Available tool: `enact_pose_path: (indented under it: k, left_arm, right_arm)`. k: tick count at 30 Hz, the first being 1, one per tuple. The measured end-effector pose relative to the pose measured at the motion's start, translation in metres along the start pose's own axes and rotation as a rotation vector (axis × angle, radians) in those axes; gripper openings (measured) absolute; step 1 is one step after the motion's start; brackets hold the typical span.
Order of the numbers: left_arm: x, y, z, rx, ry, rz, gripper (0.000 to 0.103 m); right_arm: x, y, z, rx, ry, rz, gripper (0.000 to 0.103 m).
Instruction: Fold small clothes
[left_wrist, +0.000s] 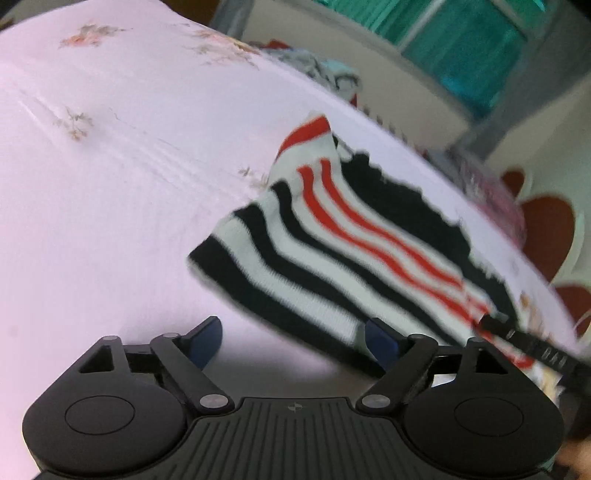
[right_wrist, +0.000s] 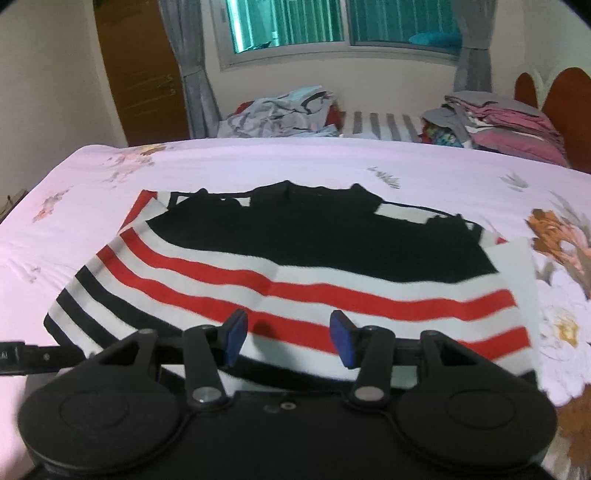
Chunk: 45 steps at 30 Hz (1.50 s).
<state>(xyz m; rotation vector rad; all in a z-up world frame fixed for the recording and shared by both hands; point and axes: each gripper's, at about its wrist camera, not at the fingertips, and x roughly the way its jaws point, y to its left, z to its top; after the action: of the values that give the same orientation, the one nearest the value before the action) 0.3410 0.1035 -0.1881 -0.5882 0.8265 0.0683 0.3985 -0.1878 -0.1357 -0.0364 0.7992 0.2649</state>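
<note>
Left gripper (left_wrist: 293, 341): matte black body with ribbed housing and linked arms is seen, ending in two blue rubbery pads (left_wrist: 207, 341); the jaws are spread wide with nothing pressed between them; the near edge of the garment lies just beyond the pad on the picture's right, contact cannot be told. Right gripper (right_wrist: 288, 338): the same black linkage and blue flat pads (right_wrist: 341, 339) are shown, set moderately apart above the lower hem; no cloth is clamped between them.

Striped garment (right_wrist: 288, 266): a small knitted top is laid flat and partly folded on the bed, close in front of both grippers; broad red, white and black bands run across it, and a solid black panel with a notched upper outline covers the far half; a white flap is seen at its right edge; in the left wrist view the same garment (left_wrist: 354, 236) appears slanted and blurred, its bands curving, one corner lifted into a soft peak.

Bedsheet (right_wrist: 258, 162): smooth pale pink fabric with faint floral prints and shallow creases is spread beneath the garment; a larger brown-and-white flower print (right_wrist: 557, 243) is seen at the right.

Beyond the bed: a rumpled heap of light clothes (right_wrist: 280, 110), a neat stack of folded mauve and grey cloth (right_wrist: 506, 125), a reddish scalloped headboard (right_wrist: 565, 88), grey curtains (right_wrist: 192, 66), a teal-lit window (right_wrist: 343, 22) and a brown wooden door (right_wrist: 144, 74) are visible.
</note>
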Motion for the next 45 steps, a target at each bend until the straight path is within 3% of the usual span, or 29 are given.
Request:
enact_pose_path:
  k: [6, 9, 16, 22, 26, 33, 41, 45]
  left_arm:
    - [0.027, 0.008, 0.011, -0.175, -0.075, -0.104, 0.085]
    - [0.039, 0.010, 0.016, -0.212, -0.099, -0.153, 0.085]
    - [0.059, 0.023, 0.018, -0.311, -0.122, -0.217, 0.037]
    - [0.069, 0.018, 0.017, -0.344, -0.117, -0.231, 0.016]
    - [0.055, -0.010, 0.028, -0.261, -0.171, -0.263, 0.016]
    - [0.028, -0.095, 0.041, 0.007, -0.227, -0.350, 0.015]
    - [0.048, -0.217, 0.001, 0.259, -0.129, -0.500, 0.015]
    - [0.063, -0.250, -0.039, 0.391, -0.049, -0.500, 0.015]
  right_arm:
    - [0.020, 0.003, 0.007, 0.008, 0.005, -0.018, 0.049]
    - [0.033, 0.005, 0.002, -0.011, 0.027, -0.047, 0.050]
    - [0.040, 0.018, -0.008, -0.086, 0.013, -0.118, 0.051]
    - [0.038, 0.026, -0.018, -0.118, -0.031, -0.166, 0.051]
    - [0.036, 0.021, -0.010, -0.083, -0.011, -0.145, 0.051]
    - [0.003, -0.021, 0.000, 0.079, -0.045, -0.033, 0.053]
    - [-0.043, -0.106, -0.012, 0.203, -0.067, -0.067, 0.053]
    - [-0.060, -0.151, -0.027, 0.290, -0.049, -0.080, 0.053]
